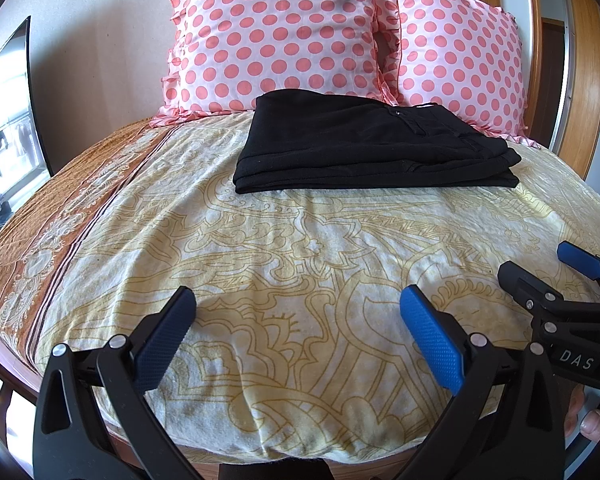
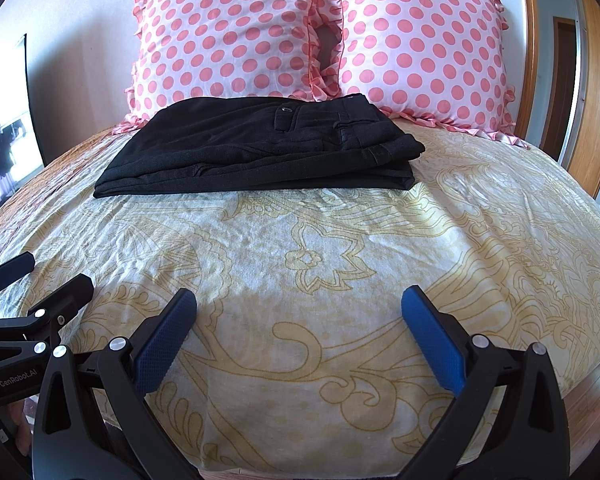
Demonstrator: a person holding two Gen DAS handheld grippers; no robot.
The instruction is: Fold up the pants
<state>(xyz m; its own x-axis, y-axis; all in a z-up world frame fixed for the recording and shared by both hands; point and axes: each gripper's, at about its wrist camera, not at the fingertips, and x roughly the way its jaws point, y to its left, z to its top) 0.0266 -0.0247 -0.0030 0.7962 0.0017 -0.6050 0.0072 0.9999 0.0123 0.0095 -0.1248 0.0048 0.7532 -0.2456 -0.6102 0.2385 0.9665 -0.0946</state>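
Note:
Black pants [image 1: 364, 148] lie folded in a flat rectangular stack on the bed, just in front of the pillows; they also show in the right wrist view [image 2: 256, 148], with a waistband button on top. My left gripper [image 1: 298, 306] is open and empty near the bed's front edge, well short of the pants. My right gripper [image 2: 298, 306] is open and empty, beside the left one. The right gripper also shows at the right of the left wrist view [image 1: 540, 264]; the left gripper shows at the left of the right wrist view [image 2: 48, 276].
The bed [image 1: 260, 264] has a cream sheet with a yellow pattern and an orange border at the left. Two pink polka-dot pillows [image 1: 276, 32] [image 2: 416, 44] lean on the wall. A wooden door frame [image 2: 592, 92] is at the right, a window [image 1: 8, 120] at the left.

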